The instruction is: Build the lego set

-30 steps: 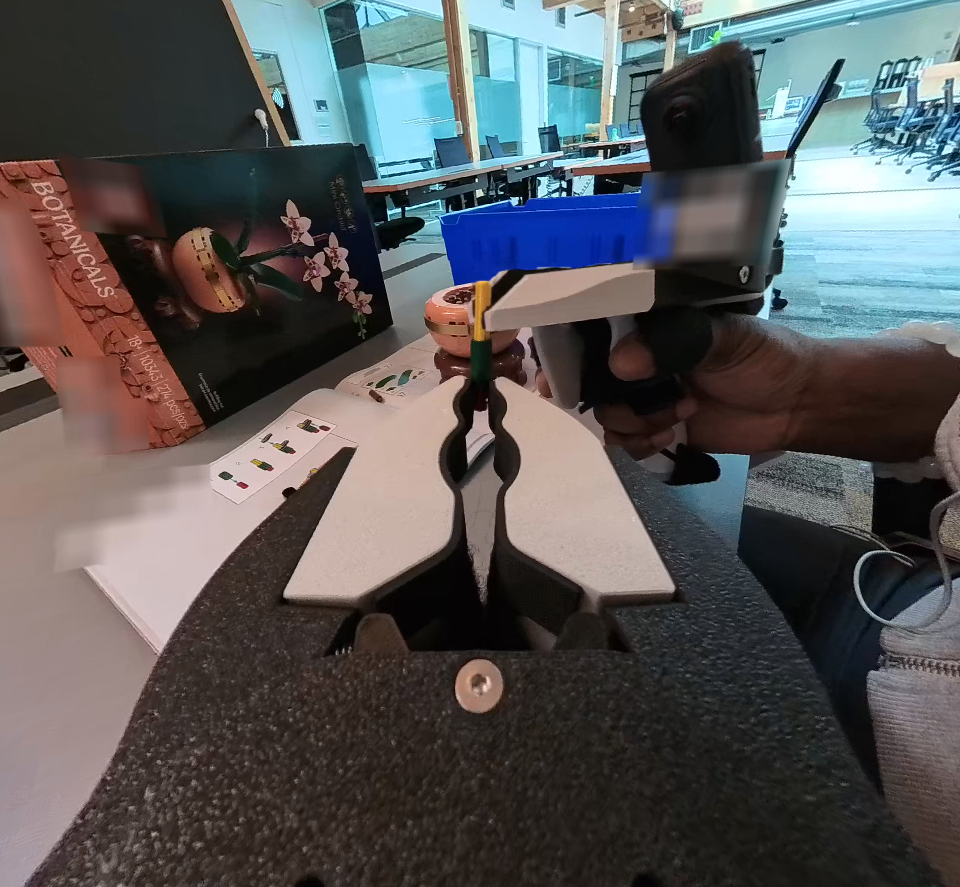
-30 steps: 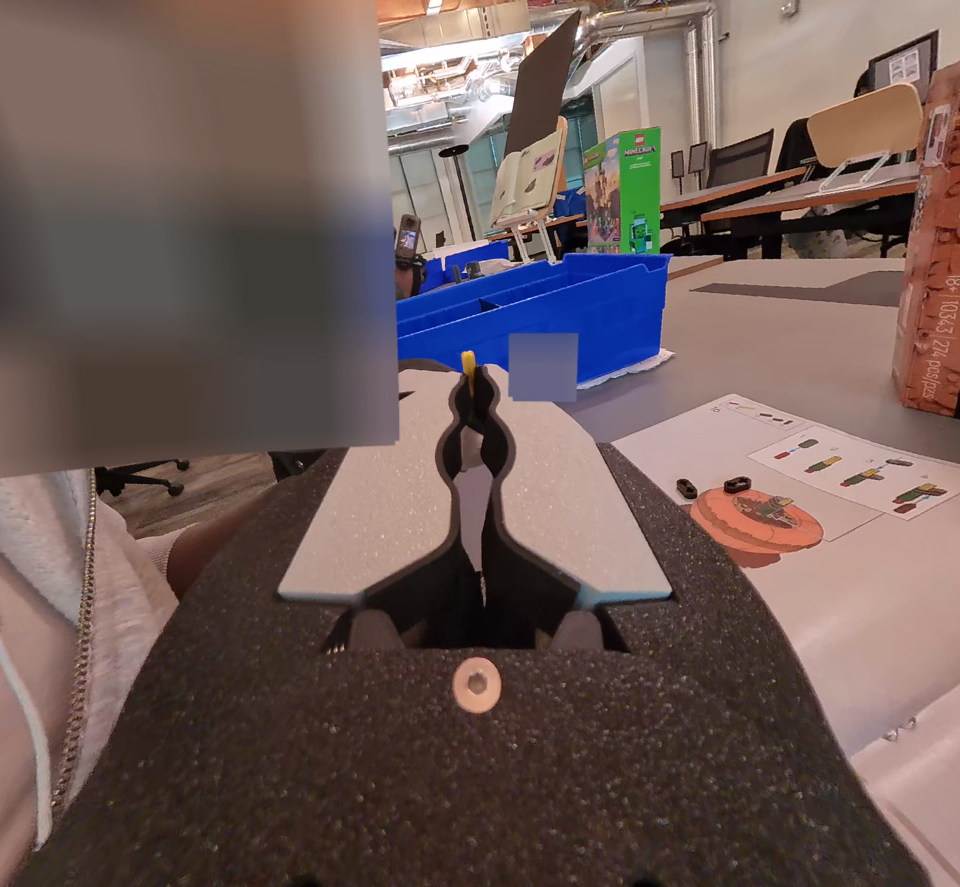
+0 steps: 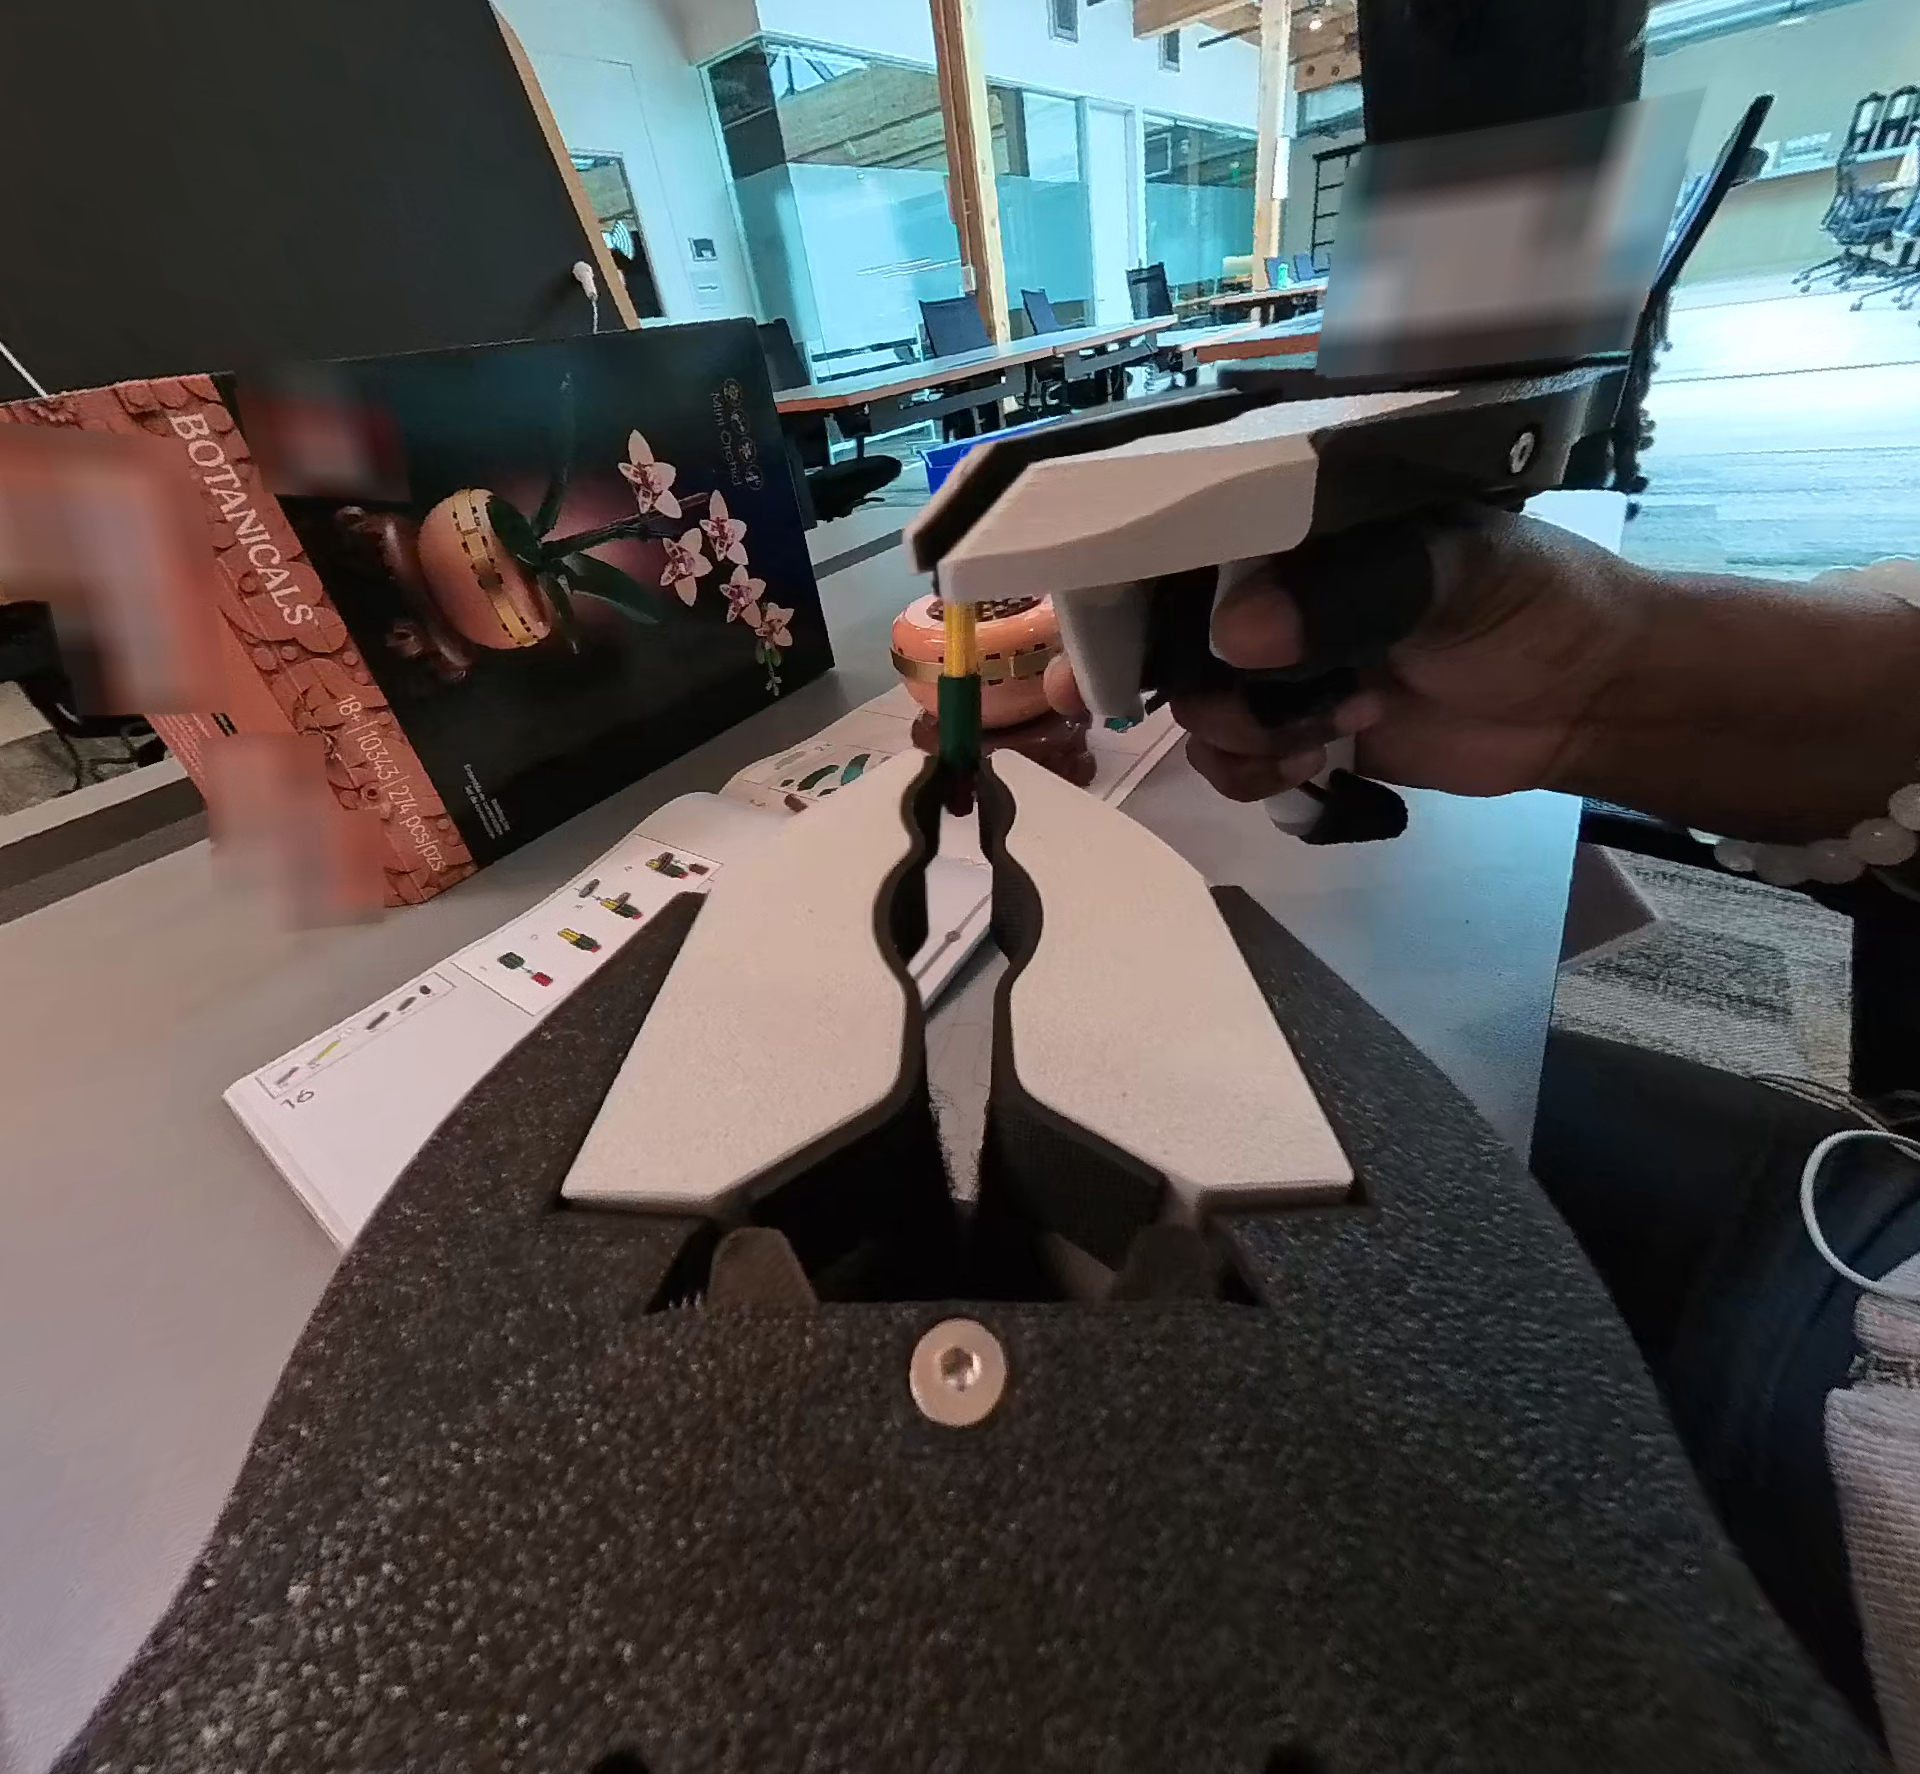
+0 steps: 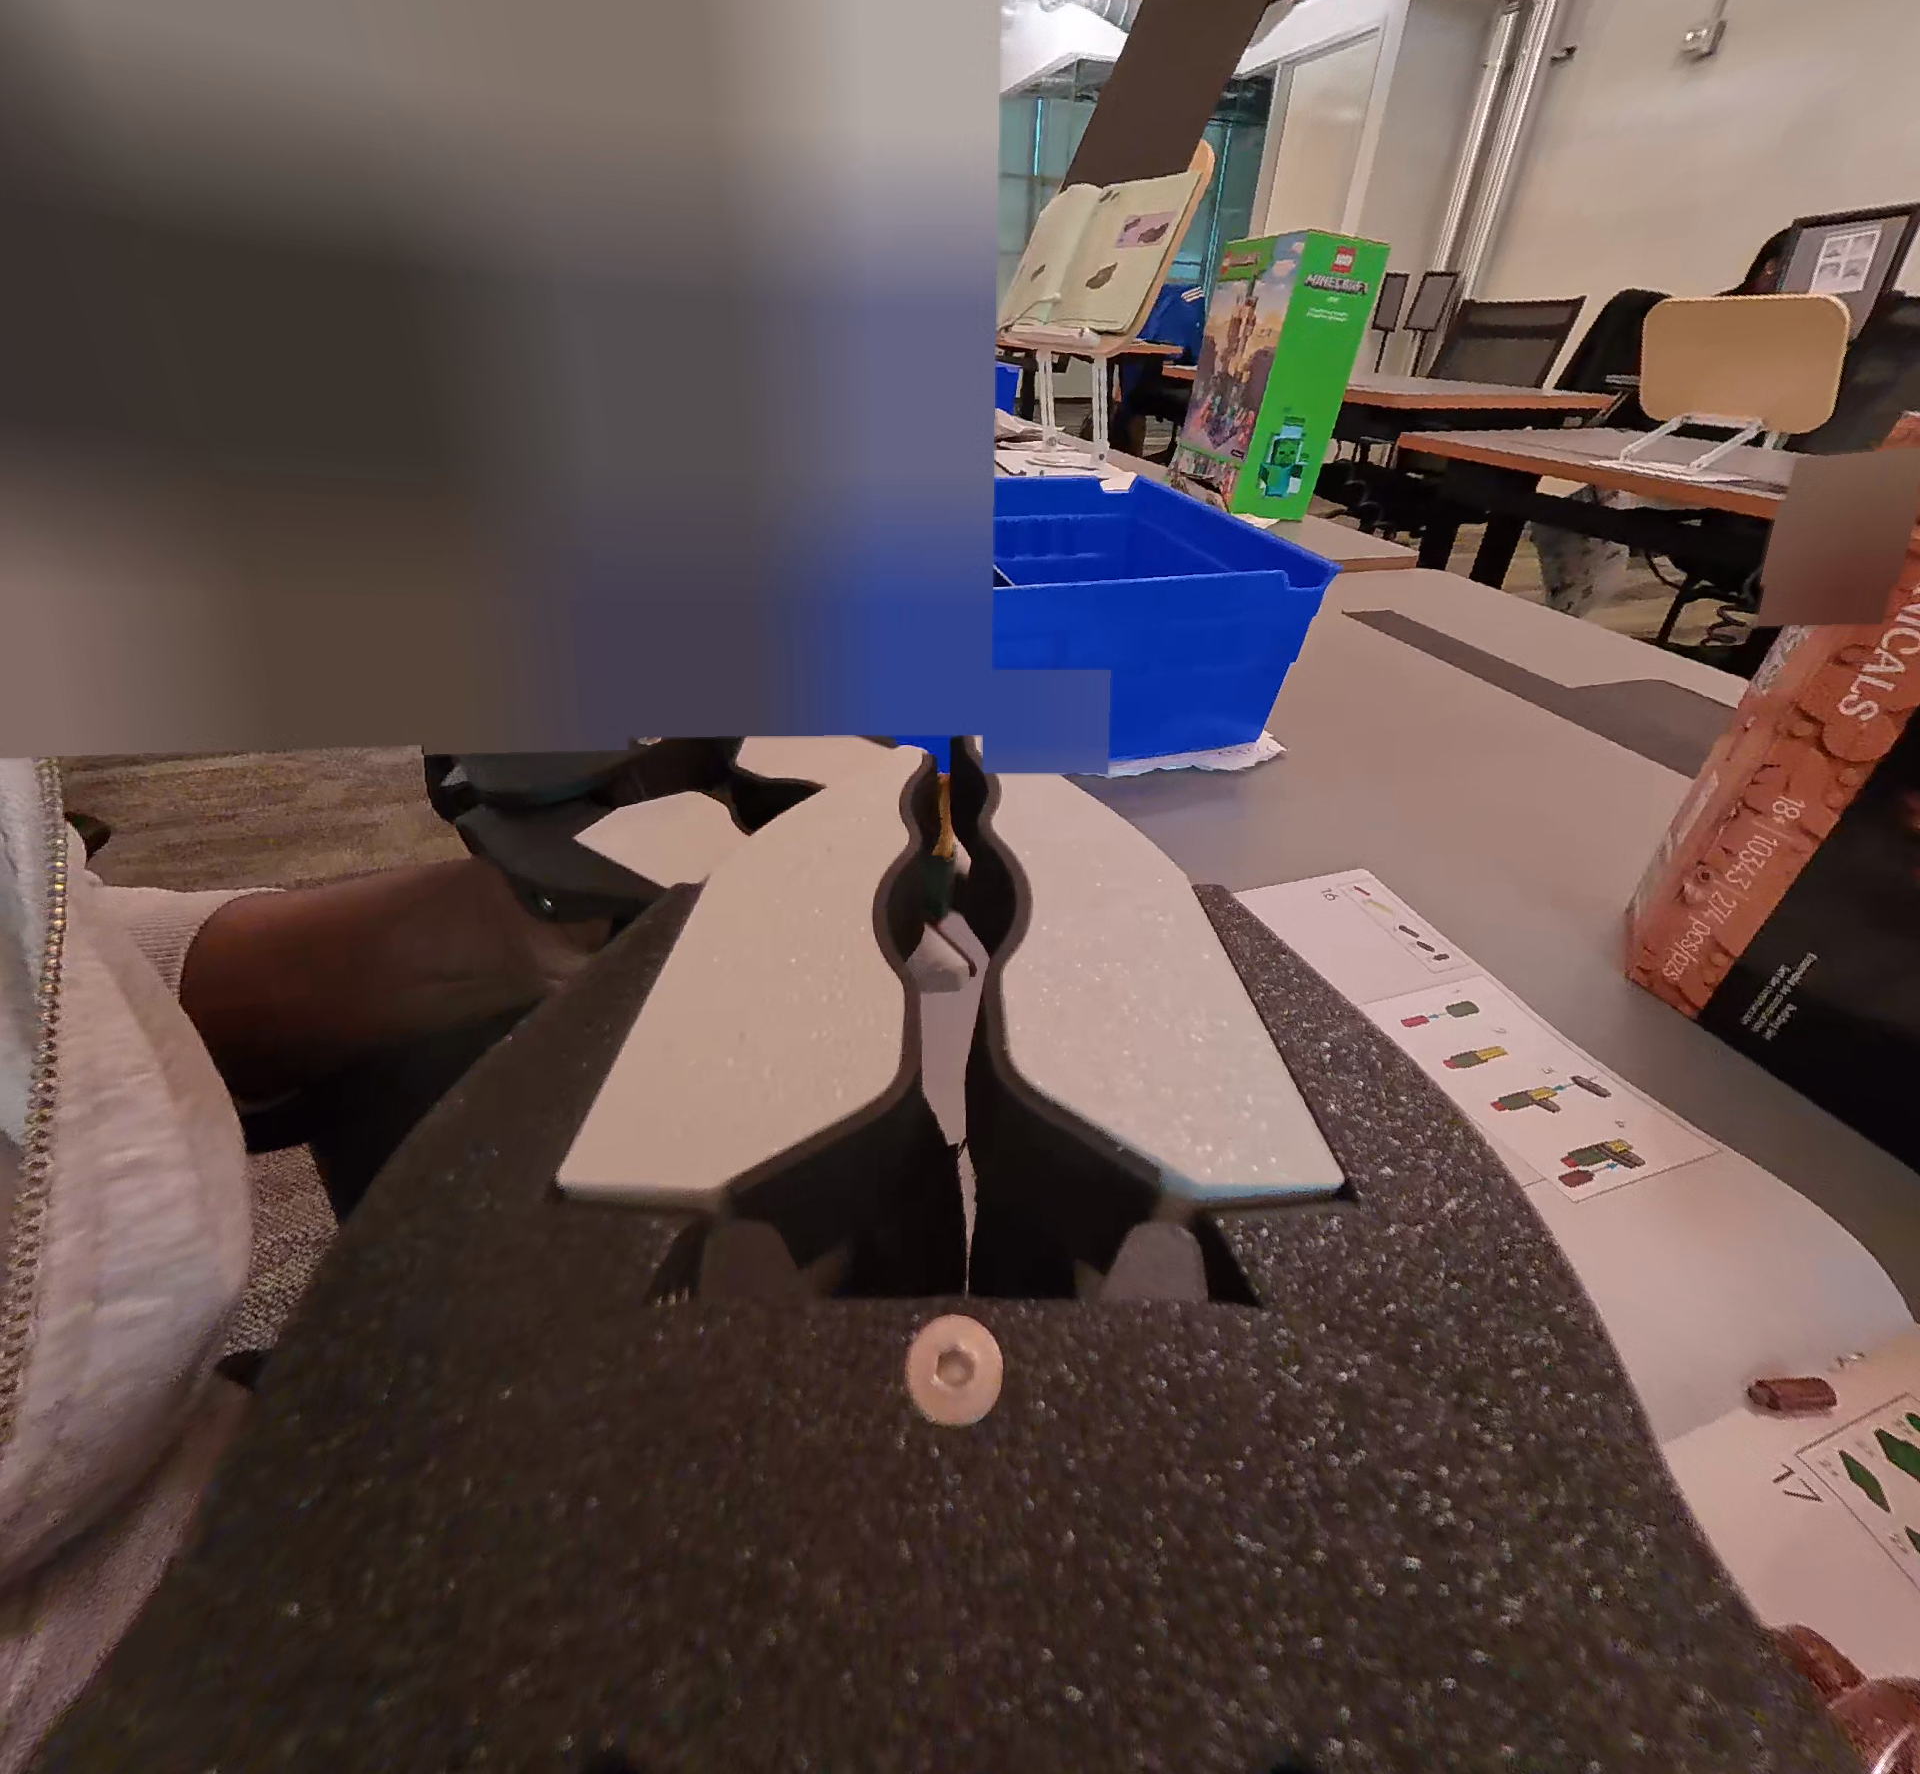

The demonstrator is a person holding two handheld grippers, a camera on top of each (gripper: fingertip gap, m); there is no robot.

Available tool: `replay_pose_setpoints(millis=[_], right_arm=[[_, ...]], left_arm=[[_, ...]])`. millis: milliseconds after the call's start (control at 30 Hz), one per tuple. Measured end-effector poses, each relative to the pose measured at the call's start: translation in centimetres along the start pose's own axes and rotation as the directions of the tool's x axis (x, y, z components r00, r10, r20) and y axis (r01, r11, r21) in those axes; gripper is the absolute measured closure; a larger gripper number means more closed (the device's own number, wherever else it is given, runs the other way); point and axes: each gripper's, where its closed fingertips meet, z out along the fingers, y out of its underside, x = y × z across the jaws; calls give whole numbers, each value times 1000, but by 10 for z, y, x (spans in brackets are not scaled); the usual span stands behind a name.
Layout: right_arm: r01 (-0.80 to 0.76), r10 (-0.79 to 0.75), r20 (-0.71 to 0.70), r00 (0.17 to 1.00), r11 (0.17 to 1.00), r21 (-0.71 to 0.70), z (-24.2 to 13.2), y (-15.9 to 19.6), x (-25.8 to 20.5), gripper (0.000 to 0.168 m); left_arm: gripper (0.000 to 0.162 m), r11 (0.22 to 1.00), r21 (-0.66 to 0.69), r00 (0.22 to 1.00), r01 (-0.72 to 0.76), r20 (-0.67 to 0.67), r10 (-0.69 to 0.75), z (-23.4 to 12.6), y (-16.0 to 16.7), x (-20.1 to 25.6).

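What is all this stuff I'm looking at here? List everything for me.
Thin yellow-and-green Lego stem piece: one, held upright between both claws.
Round pink Lego pot on a brown base: one, on the table behind the stem.
Open white instruction booklet: one, flat on the grey table.
Dark Lego box with an orchid picture: one, standing at the left of the left wrist view.
Blue plastic bin: one, farther back on the table.
Green Lego box: one, behind the bin.
Small brown Lego piece: one, on the booklet.
Left claw: shut on the stem's lower end.
Right claw: shut on the stem's yellow top.
Person's hand: one, holding the right claw's handle.
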Motion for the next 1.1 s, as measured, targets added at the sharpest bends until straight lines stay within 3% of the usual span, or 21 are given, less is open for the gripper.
replay_pose_setpoints(millis=[133, 333, 433, 500, 567, 600, 733, 833, 900, 1100], right_arm=[[25, -25, 4, 1000, 1000, -12, 2, 1, -3, 168], [-12, 12, -7, 1000, 1000, -17, 2, 9, 0, 168], [-86, 83, -56, 995, 995, -41, -9, 15, 14, 165], [-125, 113, -92, 989, 983, -137, -17, 30, 25, 161], [-154, 136, -79, 987, 941, -301, -20, 54, 27, 138], [-144, 136, -49, 989, 909, -391, -19, 67, 23, 135], [-24, 90, 73, 993, 779, -627, -6, 101, 10, 142], [52, 101, 146, 984, 622, -782, 5, 124, -5, 142], [57, 119, 149, 982, 565, -823, 12, 132, -13, 143], [-76, 177, 32, 984, 569, -819, 24, 129, -16, 147]], left_arm=[[140, 1000, -7, 1000, -21, 3, 21, 0, 1, 2], [150, 999, -23, 1000, -22, 7, 22, 0, 3, 0], [133, 1000, -10, 994, 6, 107, -5, -9, 1, -21], [131, 996, 62, 984, 71, 159, -80, -19, -6, -38], [140, 984, 124, 962, 128, 227, -154, -30, -15, -56], [147, 981, 134, 949, 140, 265, -172, -36, -16, -64], [151, 989, 84, 925, 121, 351, -143, -44, -8, -78], [151, 992, 70, 921, 106, 370, -124, -44, -6, -79], [151, 993, 68, 914, 96, 388, -115, -47, -6, -82], [151, 986, 116, 904, 120, 397, -157, -55, -11, -88]])
